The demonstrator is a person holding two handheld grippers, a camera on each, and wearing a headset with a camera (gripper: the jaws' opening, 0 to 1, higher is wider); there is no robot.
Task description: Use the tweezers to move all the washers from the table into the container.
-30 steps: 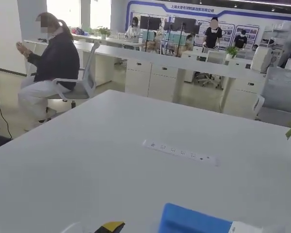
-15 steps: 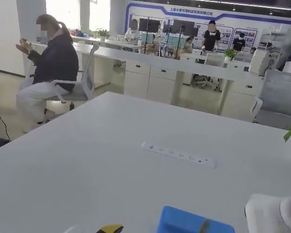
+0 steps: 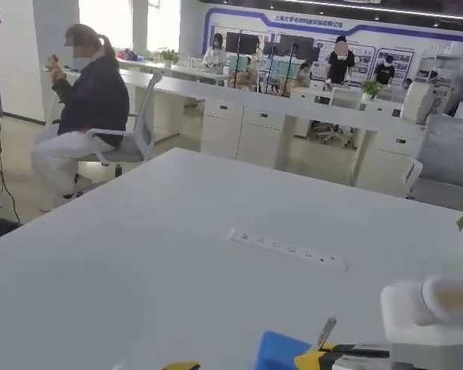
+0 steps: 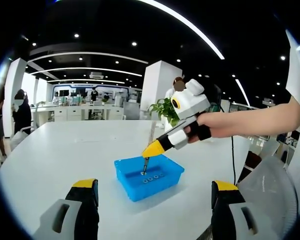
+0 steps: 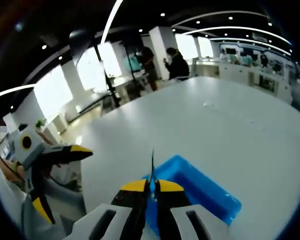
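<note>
A blue container (image 4: 149, 176) sits on the white table (image 3: 177, 254) and holds several washers (image 4: 152, 177). My right gripper (image 4: 152, 149), held by a hand, is shut on thin metal tweezers (image 4: 145, 165) whose tip points down into the container beside the washers. In the right gripper view the yellow-tipped jaws (image 5: 151, 187) pinch the tweezers (image 5: 152, 167) over the container (image 5: 200, 192). My left gripper (image 4: 154, 192) stands open in front of the container, with nothing between its jaws. The head view catches the container (image 3: 282, 351) and the right gripper (image 3: 312, 360) at the bottom edge.
A white power strip (image 3: 287, 248) lies further back on the table. A person sits on an office chair (image 3: 127, 139) beyond the far left corner. Desks with several people stand at the back. A potted plant (image 4: 165, 109) rises behind the right gripper.
The head camera has shifted a little. The right gripper with the tweezers has risen into the head view at the bottom right, partly covering the blue container.
</note>
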